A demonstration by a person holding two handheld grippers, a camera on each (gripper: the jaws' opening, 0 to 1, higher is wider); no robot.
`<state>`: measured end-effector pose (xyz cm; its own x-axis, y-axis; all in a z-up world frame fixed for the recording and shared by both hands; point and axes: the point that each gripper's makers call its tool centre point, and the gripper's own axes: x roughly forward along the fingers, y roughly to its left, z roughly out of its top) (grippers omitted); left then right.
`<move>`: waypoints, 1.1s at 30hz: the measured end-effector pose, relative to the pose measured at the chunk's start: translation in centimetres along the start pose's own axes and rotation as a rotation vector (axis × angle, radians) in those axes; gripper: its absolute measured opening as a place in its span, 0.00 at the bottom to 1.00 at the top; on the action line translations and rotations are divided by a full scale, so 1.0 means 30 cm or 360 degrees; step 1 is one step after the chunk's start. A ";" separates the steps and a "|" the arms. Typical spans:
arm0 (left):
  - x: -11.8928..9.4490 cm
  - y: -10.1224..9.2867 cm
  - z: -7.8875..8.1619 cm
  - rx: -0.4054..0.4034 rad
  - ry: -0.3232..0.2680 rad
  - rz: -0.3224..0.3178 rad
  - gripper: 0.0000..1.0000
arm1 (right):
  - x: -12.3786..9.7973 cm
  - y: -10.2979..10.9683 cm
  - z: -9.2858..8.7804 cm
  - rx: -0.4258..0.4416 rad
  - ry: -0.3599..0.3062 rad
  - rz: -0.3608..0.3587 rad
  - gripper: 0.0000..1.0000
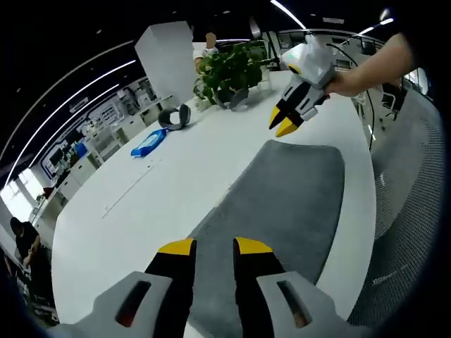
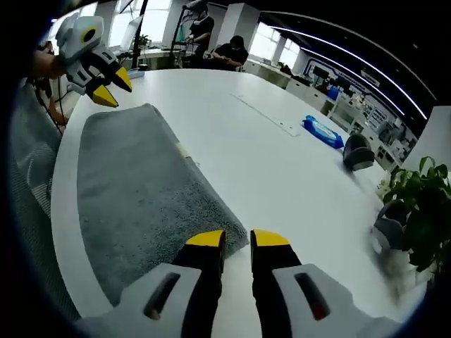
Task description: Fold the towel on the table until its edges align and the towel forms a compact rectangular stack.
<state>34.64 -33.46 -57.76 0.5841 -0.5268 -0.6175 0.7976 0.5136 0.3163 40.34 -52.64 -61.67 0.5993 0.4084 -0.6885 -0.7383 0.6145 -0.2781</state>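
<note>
Towel (image 1: 282,204) lies lengthwise along the table (image 1: 162,190) edge between my parted, empty left gripper (image 1: 213,248) and right gripper (image 2: 237,239).

Bare table (image 1: 141,204) beside towel (image 1: 282,204)

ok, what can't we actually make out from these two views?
- Towel near edge: in the left gripper view, hidden behind the left gripper and its fingers.
- Towel corner in the right gripper view: covered by the right gripper.
- Whether the towel is one layer or already folded: thickness unreadable in either view.
- Blue packet: print too small.
- Plant: cut off by the picture edge.
</note>
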 end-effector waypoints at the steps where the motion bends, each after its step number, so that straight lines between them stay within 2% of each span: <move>1: 0.011 -0.033 0.008 0.0036 0.0012 -0.0033 0.20 | 0.008 0.010 0.005 0.0004 0.0004 0.0024 0.12; 3: 0.039 -0.124 0.039 0.0105 0.0008 -0.0138 0.17 | 0.019 0.029 0.014 -0.0019 0.0016 0.0066 0.08; 6: 0.071 -0.224 0.083 0.0147 -0.0014 -0.0258 0.16 | 0.030 0.064 0.027 -0.0129 0.0037 0.0149 0.00; 7: 0.080 -0.247 0.093 0.0157 -0.0015 -0.0275 0.16 | 0.034 0.076 0.034 -0.0169 0.0041 0.0171 0.00; 8: 0.093 -0.289 0.098 0.0187 0.0003 -0.0337 0.14 | 0.036 0.087 0.039 -0.0202 0.0044 0.0196 0.00; 11: 0.128 -0.357 0.104 0.0263 0.0037 -0.0408 0.11 | 0.042 0.130 0.046 -0.0319 0.0071 0.0290 0.00; 13: 0.147 -0.376 0.107 0.0249 0.0041 -0.0411 0.10 | 0.043 0.157 0.038 -0.0385 0.0098 0.0355 0.00; 16: 0.173 -0.421 0.076 0.0186 0.0100 -0.0476 0.10 | 0.050 0.211 -0.005 -0.0504 0.0172 0.0471 0.00; 18: 0.179 -0.441 0.031 0.0217 0.0180 -0.0511 0.08 | 0.058 0.225 -0.055 -0.0583 0.0257 0.0490 0.00; 19: 0.181 -0.452 0.005 0.0256 0.0214 -0.0528 0.07 | 0.063 0.229 -0.066 -0.0601 0.0258 0.0486 0.00; 20: 0.183 -0.455 0.004 0.0275 0.0193 -0.0522 0.05 | 0.068 0.230 -0.054 -0.0593 0.0191 0.0466 0.00; 21: 0.183 -0.452 0.017 0.0314 0.0139 -0.0513 0.05 | 0.062 0.224 -0.054 -0.0557 0.0197 0.0459 0.00; 22: 0.180 -0.454 0.013 0.0304 0.0153 -0.0507 0.05 | 0.061 0.222 -0.052 -0.0455 0.0186 0.0443 0.00; 24: 0.182 -0.463 0.008 0.0336 0.0155 -0.0497 0.03 | 0.064 0.218 -0.052 -0.0337 0.0173 0.0419 0.00; 25: 0.181 -0.461 0.010 0.0371 0.0153 -0.0483 0.03 | 0.063 0.215 -0.052 -0.0250 0.0180 0.0402 0.00; 26: 0.180 -0.460 0.012 0.0431 0.0151 -0.0476 0.02 | 0.063 0.214 -0.053 -0.0221 0.0190 0.0388 0.00; 29: 0.176 -0.464 0.010 0.0580 0.0140 -0.0439 0.01 | 0.063 0.219 -0.051 -0.0296 0.0213 0.0353 0.00; 33: 0.171 -0.468 0.004 0.0768 0.0120 -0.0363 0.00 | 0.066 0.217 -0.053 -0.0250 0.0281 0.0277 0.00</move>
<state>26.44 -43.44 -65.28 0.3895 -0.5293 -0.7537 0.8919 0.0126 0.4521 36.22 -48.91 -65.90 0.4065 0.3662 -0.8371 -0.8724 0.4276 -0.2366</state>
